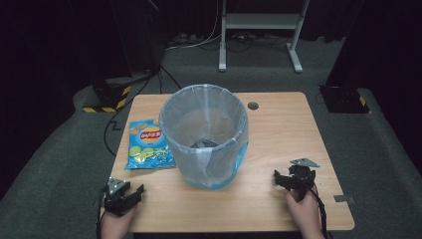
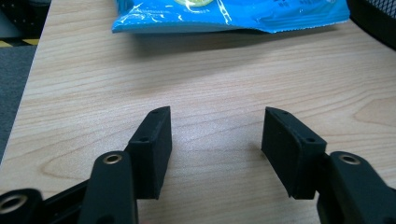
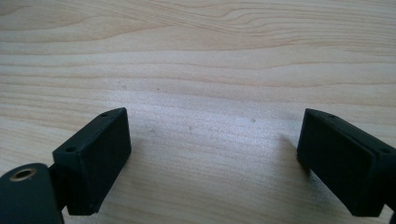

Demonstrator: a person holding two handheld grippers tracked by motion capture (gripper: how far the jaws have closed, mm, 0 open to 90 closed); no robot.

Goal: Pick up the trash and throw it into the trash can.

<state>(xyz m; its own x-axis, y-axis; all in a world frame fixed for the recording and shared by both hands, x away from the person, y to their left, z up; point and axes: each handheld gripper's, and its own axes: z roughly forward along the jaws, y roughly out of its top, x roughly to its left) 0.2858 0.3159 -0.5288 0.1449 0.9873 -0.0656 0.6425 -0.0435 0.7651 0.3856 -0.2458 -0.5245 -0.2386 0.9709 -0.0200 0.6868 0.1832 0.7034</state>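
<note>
A blue chip bag [image 1: 148, 144] lies flat on the wooden table [image 1: 278, 134], left of a round bin [image 1: 204, 134] lined with a pale plastic bag. In the left gripper view the chip bag [image 2: 229, 14] lies just beyond the jaws. My left gripper [image 1: 130, 195] rests at the table's front left corner, open and empty, with bare wood between its jaws [image 2: 215, 135]. My right gripper [image 1: 284, 179] sits at the front right, to the right of the bin, open wide over bare wood [image 3: 212, 140].
The bin stands in the middle of the table, with something dark at its bottom. A small round hole [image 1: 253, 105] is in the tabletop behind it. A white stand's feet [image 1: 259, 22] and a yellow-striped base [image 1: 107, 102] stand on the grey floor beyond.
</note>
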